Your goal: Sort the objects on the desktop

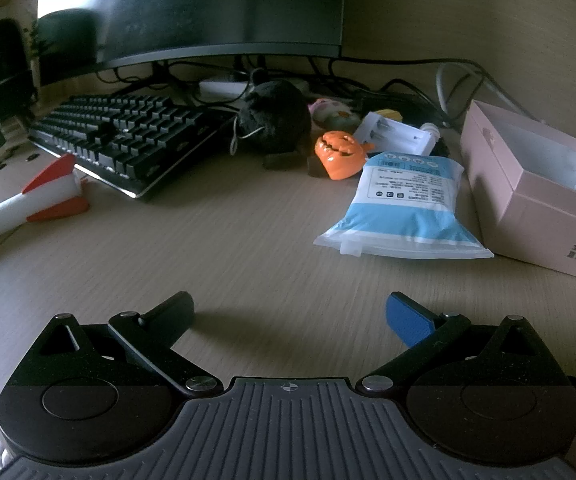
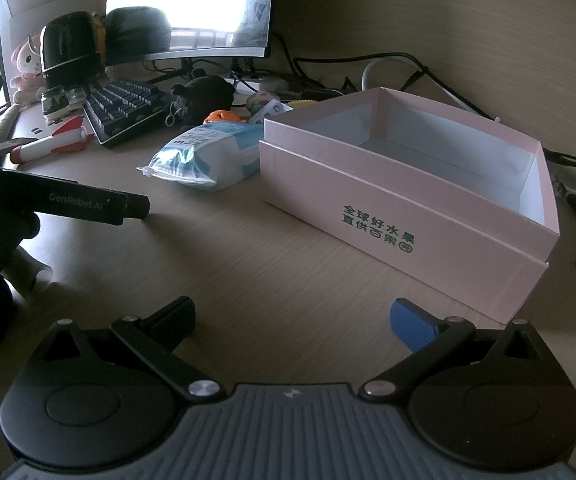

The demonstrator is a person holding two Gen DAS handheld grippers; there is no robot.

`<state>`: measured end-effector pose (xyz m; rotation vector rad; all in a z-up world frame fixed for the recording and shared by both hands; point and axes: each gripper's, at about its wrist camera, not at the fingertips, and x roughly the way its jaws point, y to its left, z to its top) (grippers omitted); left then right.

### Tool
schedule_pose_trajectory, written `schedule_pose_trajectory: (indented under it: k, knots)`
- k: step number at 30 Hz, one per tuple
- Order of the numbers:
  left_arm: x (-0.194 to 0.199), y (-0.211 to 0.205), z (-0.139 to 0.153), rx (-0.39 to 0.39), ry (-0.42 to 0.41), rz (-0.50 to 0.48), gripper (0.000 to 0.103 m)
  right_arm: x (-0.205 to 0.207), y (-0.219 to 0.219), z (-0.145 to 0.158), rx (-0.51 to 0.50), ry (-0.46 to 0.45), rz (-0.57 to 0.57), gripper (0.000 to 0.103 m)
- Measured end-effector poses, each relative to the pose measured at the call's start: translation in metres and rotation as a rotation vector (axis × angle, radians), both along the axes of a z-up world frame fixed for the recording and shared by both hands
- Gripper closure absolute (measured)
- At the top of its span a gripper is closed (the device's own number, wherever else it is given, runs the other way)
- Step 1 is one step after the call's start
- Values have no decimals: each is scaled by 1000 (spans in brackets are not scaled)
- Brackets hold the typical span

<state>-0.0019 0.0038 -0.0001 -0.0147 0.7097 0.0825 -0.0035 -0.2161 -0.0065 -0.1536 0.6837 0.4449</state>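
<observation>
My left gripper (image 1: 290, 316) is open and empty above bare desk. Ahead of it lie a blue-and-white wipes pack (image 1: 404, 204), an orange pumpkin toy (image 1: 340, 154), a black plush (image 1: 274, 120), a white battery charger (image 1: 396, 132) and a red-and-white rocket toy (image 1: 28, 200) at the left. An open pink box (image 1: 536, 196) stands at the right. My right gripper (image 2: 292, 318) is open and empty, just in front of the pink box (image 2: 404, 216), which looks empty inside. The wipes pack (image 2: 208, 156), pumpkin (image 2: 222, 117), plush (image 2: 200, 92) and rocket (image 2: 54, 140) lie beyond.
A black keyboard (image 1: 128, 136) and a monitor (image 1: 192, 8) stand at the back, with cables (image 1: 408, 84) behind. The left gripper's body (image 2: 68, 200) reaches in at the left of the right wrist view. A black speaker (image 2: 70, 46) and a pink plush doll (image 2: 28, 68) stand far left.
</observation>
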Motion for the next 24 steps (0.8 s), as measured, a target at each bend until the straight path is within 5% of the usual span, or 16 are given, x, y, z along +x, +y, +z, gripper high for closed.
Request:
schedule_pose_trajectory:
  k: [24]
  knots:
    - [0, 0, 0, 0, -1, 3, 0, 0, 5, 0, 1, 0, -56, 0]
